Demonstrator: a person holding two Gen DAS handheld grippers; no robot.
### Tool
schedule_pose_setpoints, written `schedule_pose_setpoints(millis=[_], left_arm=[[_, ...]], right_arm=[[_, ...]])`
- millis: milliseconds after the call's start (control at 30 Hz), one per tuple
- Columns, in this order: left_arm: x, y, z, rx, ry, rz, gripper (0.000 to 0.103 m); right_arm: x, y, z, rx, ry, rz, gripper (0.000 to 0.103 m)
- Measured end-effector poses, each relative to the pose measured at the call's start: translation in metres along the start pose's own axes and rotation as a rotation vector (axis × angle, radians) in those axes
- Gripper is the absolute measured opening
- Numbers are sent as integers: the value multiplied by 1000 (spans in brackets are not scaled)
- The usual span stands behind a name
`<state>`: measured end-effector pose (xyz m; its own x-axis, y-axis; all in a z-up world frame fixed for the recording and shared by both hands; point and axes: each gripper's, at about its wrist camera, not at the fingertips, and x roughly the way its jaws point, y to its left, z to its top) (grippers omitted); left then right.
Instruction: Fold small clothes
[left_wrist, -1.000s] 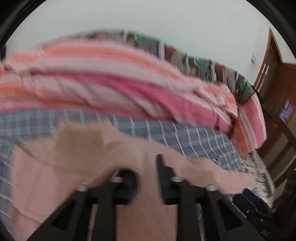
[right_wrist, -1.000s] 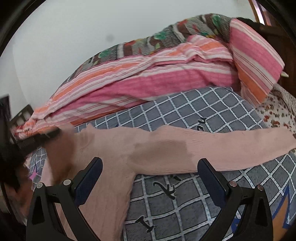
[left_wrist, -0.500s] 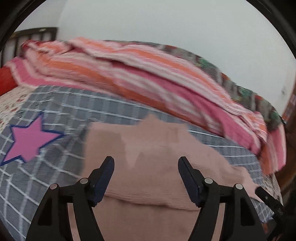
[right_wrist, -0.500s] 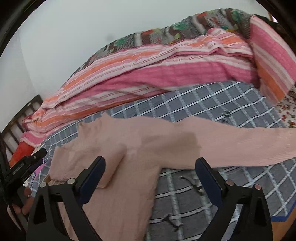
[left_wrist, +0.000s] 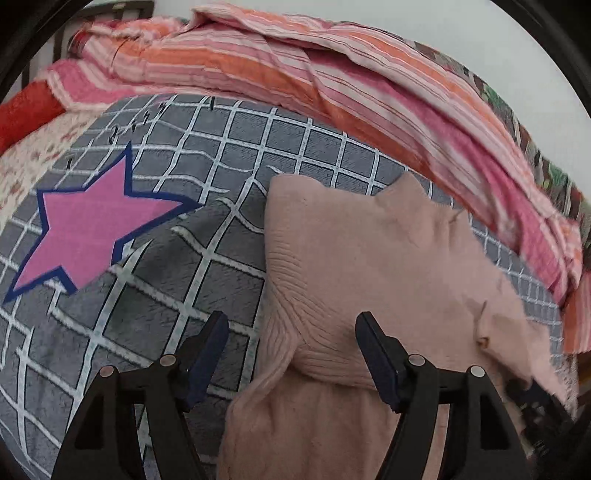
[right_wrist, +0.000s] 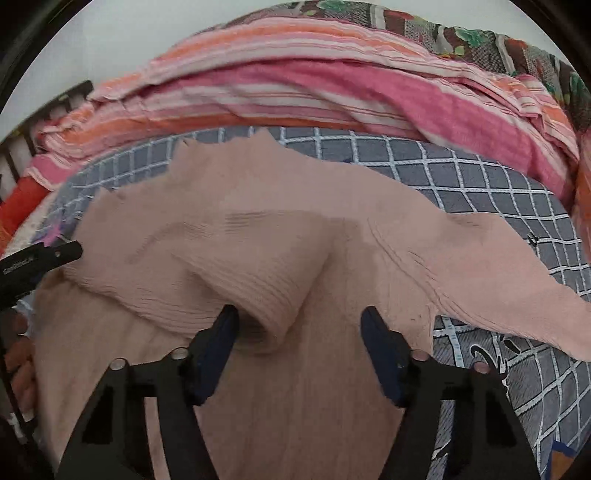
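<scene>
A pale pink knit sweater (left_wrist: 369, 251) lies on the grey checked blanket (left_wrist: 184, 266). One sleeve is folded across its body, and the ribbed cuff (right_wrist: 273, 306) ends on the chest. My right gripper (right_wrist: 299, 343) hovers over that cuff with its jaws closing. The cuff lies between the fingers, by the left one and apart from the right one. The other sleeve (right_wrist: 498, 280) stretches out to the right. My left gripper (left_wrist: 291, 350) is open over the sweater's left edge, where the folded sleeve bends, and grips nothing. It also shows at the left of the right wrist view (right_wrist: 40, 258).
A pink and orange striped quilt (left_wrist: 369, 85) is heaped along the far side of the bed. The blanket bears a pink star (left_wrist: 85, 229) left of the sweater. A person's hand (right_wrist: 22, 369) shows at the left edge. A flowered sheet (left_wrist: 29, 162) lies far left.
The left gripper opened, let go of the sleeve and swung left to the sweater's edge. The sleeve now lies folded over the body. The right gripper came in over the cuff and its jaws narrowed.
</scene>
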<state>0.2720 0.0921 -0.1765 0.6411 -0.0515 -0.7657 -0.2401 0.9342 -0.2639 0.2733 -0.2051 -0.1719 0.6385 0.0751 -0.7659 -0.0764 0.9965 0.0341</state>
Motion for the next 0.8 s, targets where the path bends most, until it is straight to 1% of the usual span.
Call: schedule_pose_setpoints(millis=[33,100,133,233,333,400,433,467,500,567,633,700,800], left_arm=[[1,-3,-1,25,-16,11,68],[4,-8,-1,46,-21,17,68],[5,-10,1,48,-23,14,68],[11,-9,8,40,-34,10,66],[18,-4,17,8,-37,2,52],[22,-2,21,-2,-41,-28,36],[24,-3,21,-1,-33,-39,32],[26,-3,21,3,-29,-39,24],[25,-3,21,5,-44,-37,16],[20,-1,23,-5,-79,-47,15],[15,5,26,-33,-114,-33,14],[18,12,28,-53,-99,-46,14],[21,18,28,-79,-91,-54,14]], right_arm=[[-2,-8,2,22,-9,10,61],[-9,-28,5,73,-39,17,61],[-11,-39,7,101,-53,33,61],[-11,-61,7,157,-44,90,61],[-6,-67,5,136,-22,78,61],[-6,-69,3,127,-26,72,61],[-6,-71,3,125,-34,66,61],[-6,-73,2,126,-36,62,61],[-5,-77,1,134,-33,59,61],[-3,-82,0,152,-32,67,59],[-2,-86,1,167,-34,82,57],[-4,-89,1,180,-43,102,56],[-5,-90,1,180,-46,104,55]])
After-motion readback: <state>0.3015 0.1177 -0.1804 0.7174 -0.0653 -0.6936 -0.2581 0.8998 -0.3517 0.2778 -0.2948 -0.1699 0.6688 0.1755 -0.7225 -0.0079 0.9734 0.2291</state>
